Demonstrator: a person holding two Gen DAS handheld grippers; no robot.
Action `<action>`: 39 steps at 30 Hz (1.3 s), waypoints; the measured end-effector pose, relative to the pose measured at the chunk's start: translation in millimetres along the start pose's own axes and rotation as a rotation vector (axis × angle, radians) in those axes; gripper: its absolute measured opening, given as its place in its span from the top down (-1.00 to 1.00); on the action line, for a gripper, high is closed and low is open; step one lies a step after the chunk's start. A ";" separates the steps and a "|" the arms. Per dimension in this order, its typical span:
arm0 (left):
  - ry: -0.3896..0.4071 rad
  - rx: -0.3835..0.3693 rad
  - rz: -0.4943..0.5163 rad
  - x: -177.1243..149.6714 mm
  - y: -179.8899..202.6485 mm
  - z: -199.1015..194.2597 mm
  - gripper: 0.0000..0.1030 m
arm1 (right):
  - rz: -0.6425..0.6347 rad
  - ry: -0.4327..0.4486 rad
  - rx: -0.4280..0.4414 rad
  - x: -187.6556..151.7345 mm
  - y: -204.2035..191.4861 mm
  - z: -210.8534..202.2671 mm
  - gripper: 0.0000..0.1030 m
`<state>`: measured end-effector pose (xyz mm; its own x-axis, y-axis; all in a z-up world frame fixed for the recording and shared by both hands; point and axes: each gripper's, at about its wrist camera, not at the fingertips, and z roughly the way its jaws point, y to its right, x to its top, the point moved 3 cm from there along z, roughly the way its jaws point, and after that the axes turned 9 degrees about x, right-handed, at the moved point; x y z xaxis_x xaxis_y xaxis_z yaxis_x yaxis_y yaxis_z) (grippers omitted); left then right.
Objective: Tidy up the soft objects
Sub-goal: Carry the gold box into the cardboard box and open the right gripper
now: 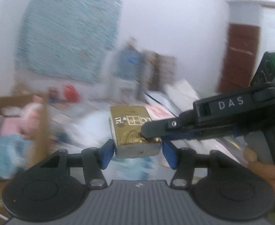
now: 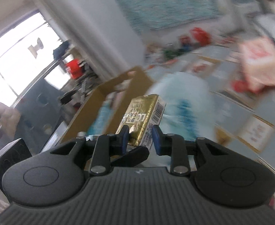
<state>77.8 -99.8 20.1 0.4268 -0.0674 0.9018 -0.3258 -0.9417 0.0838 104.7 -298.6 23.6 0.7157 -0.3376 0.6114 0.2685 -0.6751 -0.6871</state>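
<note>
A soft gold foil pack [image 1: 130, 120] with printed lettering is held up in the air by both grippers. In the left wrist view my left gripper [image 1: 138, 151] has its blue pads [image 1: 107, 150] against the pack's lower sides. My right gripper [image 1: 146, 133] reaches in from the right, and its dark finger presses on the pack's front face. In the right wrist view the same gold pack [image 2: 143, 110] stands on end between the blue pads of my right gripper [image 2: 140, 138]. A hand [image 1: 259, 161] holds the right gripper's handle.
An open cardboard box [image 1: 42, 116] at the left holds a pink plush toy [image 1: 30, 120] and blue cloth. The cardboard box [image 2: 118, 82] also shows in the right wrist view. A fluffy blue-white item [image 2: 184, 108] lies below the pack. Papers and red-white bags [image 2: 257, 60] litter the blurred surface.
</note>
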 end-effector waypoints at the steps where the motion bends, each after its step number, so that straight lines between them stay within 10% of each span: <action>1: 0.019 0.032 -0.021 3.1 -11.6 -5.6 -0.12 | -0.019 -0.020 0.028 5.2 -9.6 12.5 0.49; 11: -0.058 0.274 -0.190 7.3 -115.2 -7.0 -0.13 | -0.073 -0.266 0.190 36.2 -61.6 151.2 0.47; 22: -0.258 0.272 -0.313 -17.9 -151.2 14.1 -0.26 | -0.134 -0.525 0.098 34.6 -76.9 229.1 0.43; 30: -0.245 0.252 -0.313 -20.8 -158.3 5.0 -0.39 | -0.164 -0.526 0.057 39.0 -76.9 240.2 0.43; 39: -0.034 0.313 -0.338 1.7 -188.5 -58.0 -0.56 | -0.182 -0.480 0.109 54.6 -94.0 234.9 0.43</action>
<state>91.0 96.7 30.5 0.4940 0.2546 0.8313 0.1049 -0.9666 0.2337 270.1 -99.5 29.4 0.8591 0.1345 0.4938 0.4633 -0.6143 -0.6387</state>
